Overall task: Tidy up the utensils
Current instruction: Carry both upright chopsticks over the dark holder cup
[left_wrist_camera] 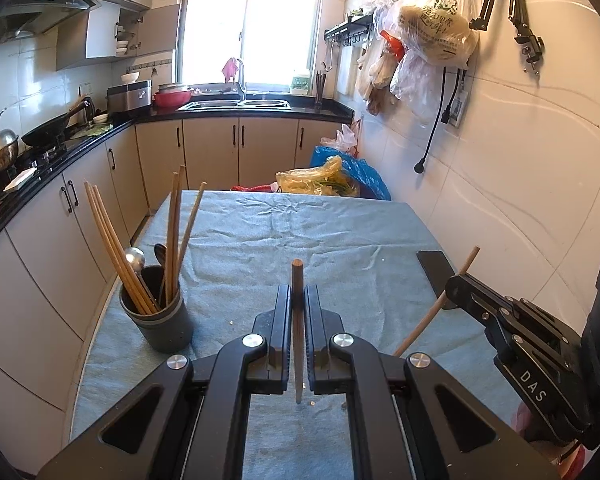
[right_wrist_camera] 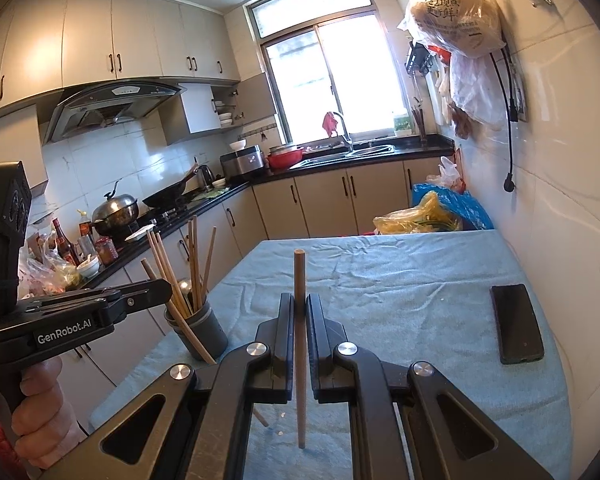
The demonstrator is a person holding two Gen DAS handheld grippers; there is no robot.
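My left gripper (left_wrist_camera: 297, 292) is shut on a dark brown chopstick (left_wrist_camera: 297, 344) that stands nearly upright over the blue cloth-covered table (left_wrist_camera: 300, 232). To its left a dark grey utensil cup (left_wrist_camera: 160, 324) holds several chopsticks and a metal spoon (left_wrist_camera: 135, 258). My right gripper (right_wrist_camera: 299, 304) is shut on a lighter wooden chopstick (right_wrist_camera: 300, 360), also held upright above the cloth. The right wrist view shows the left gripper (right_wrist_camera: 166, 288) beside the cup (right_wrist_camera: 210, 332), its chopstick (right_wrist_camera: 196, 338) slanting in front of the cup. The left wrist view shows the right gripper (left_wrist_camera: 454, 288) with its slanted chopstick (left_wrist_camera: 422, 320).
A black phone (right_wrist_camera: 518, 322) lies on the cloth near the tiled wall on the right. Plastic bags (left_wrist_camera: 324, 180) are piled past the table's far end. Kitchen cabinets and a counter with pots run along the left. A person's hand (right_wrist_camera: 40, 392) grips the left handle.
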